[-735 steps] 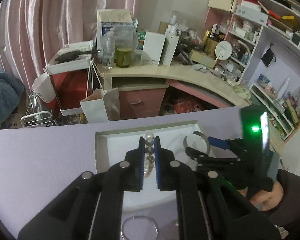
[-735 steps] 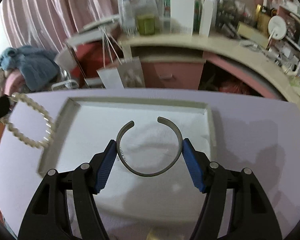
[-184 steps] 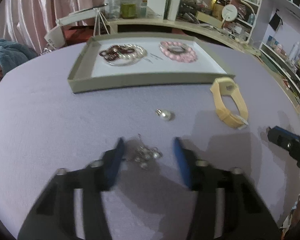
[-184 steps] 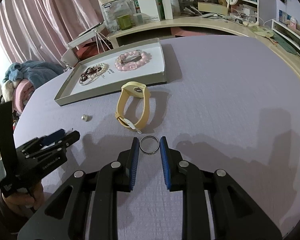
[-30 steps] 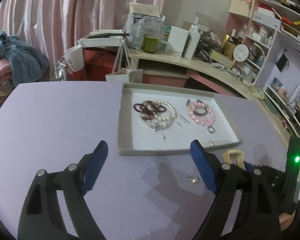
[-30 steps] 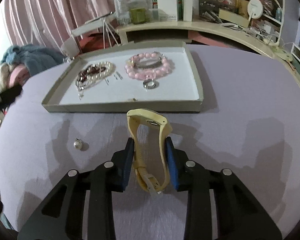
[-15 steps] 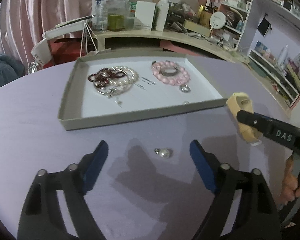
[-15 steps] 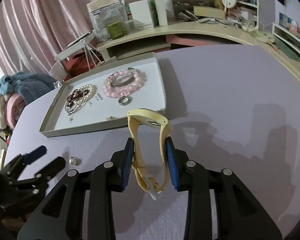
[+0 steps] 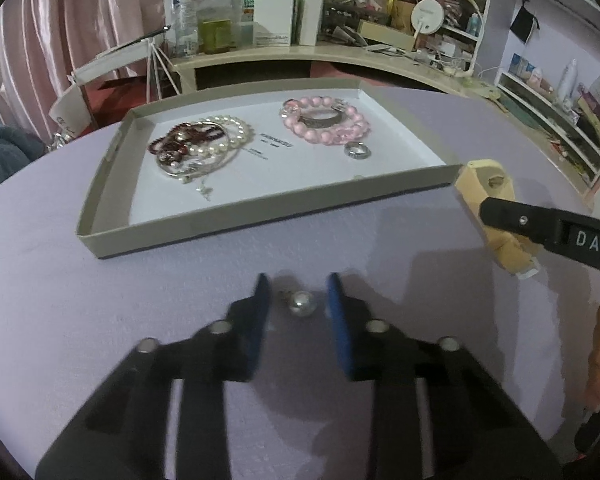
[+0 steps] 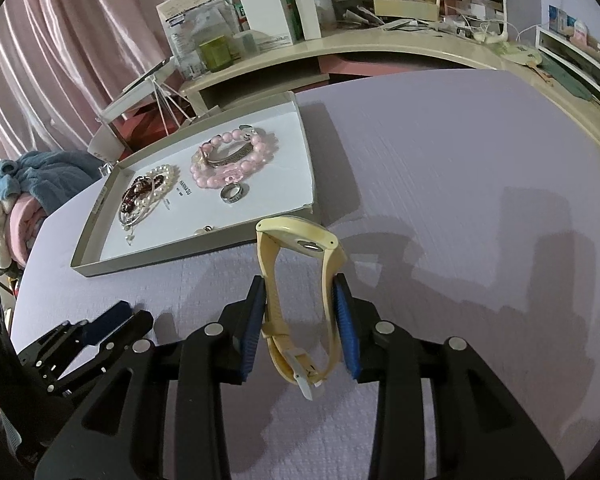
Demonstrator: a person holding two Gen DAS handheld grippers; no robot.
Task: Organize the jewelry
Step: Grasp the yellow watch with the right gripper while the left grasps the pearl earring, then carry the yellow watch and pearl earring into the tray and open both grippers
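Left gripper (image 9: 298,294), tilted downward, jaws just narrowed around but clear of the pearl bead (image 9: 302,304) on the lilac table (image 9: 80,312) near the tray (image 9: 228,216); right gripper (image 10: 300,312) clamps the yellow watch (image 10: 300,280) right of it.

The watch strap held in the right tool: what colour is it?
Pale yellow watch strap, clearest in the right wrist view.

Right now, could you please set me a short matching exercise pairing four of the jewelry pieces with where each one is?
Things:
1. pearl pendant
2. yellow watch
3. silver ring
4. pink bead bracelet

Places:
A. clamped by the right gripper
B. in the tray, near its far wall
C. on the purple cloth between the left gripper's jaws
D. in the tray, just nearer than the pink beads

Pairs: 1-C, 2-A, 3-D, 4-B
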